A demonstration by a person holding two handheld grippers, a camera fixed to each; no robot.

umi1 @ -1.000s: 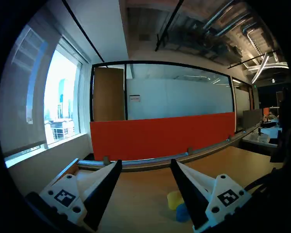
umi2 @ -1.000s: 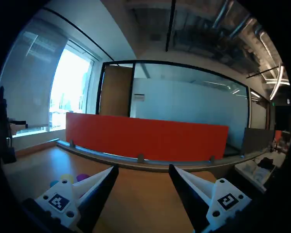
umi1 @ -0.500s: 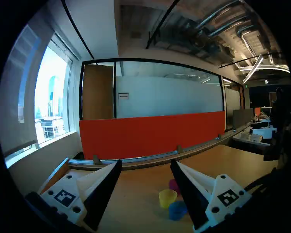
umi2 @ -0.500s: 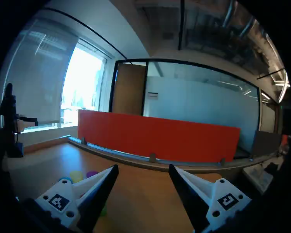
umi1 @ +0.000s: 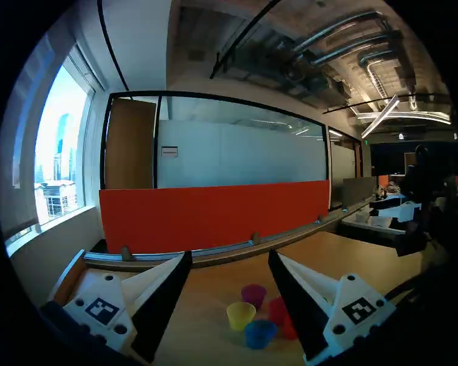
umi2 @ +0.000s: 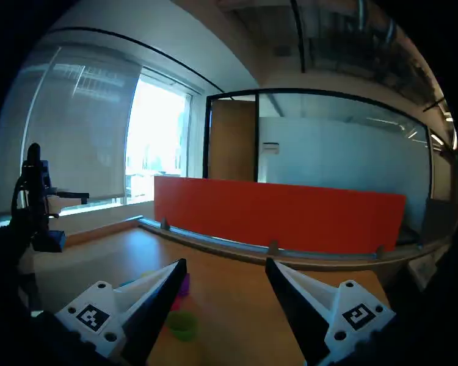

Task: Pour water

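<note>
Cups now closer, before L gripper

Daylight is admitted through the tall glazed window, which is blown out to white in the right gripper view. A long white ceiling strip lamp is lit, while the office beneath it is left dim. Straight lines are bowed toward the edges. A soft sheen is cast on the pale wooden desk top.

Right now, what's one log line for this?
left gripper open | right gripper open | yellow cup, blue cup, green cup on desk | pour not started
</note>
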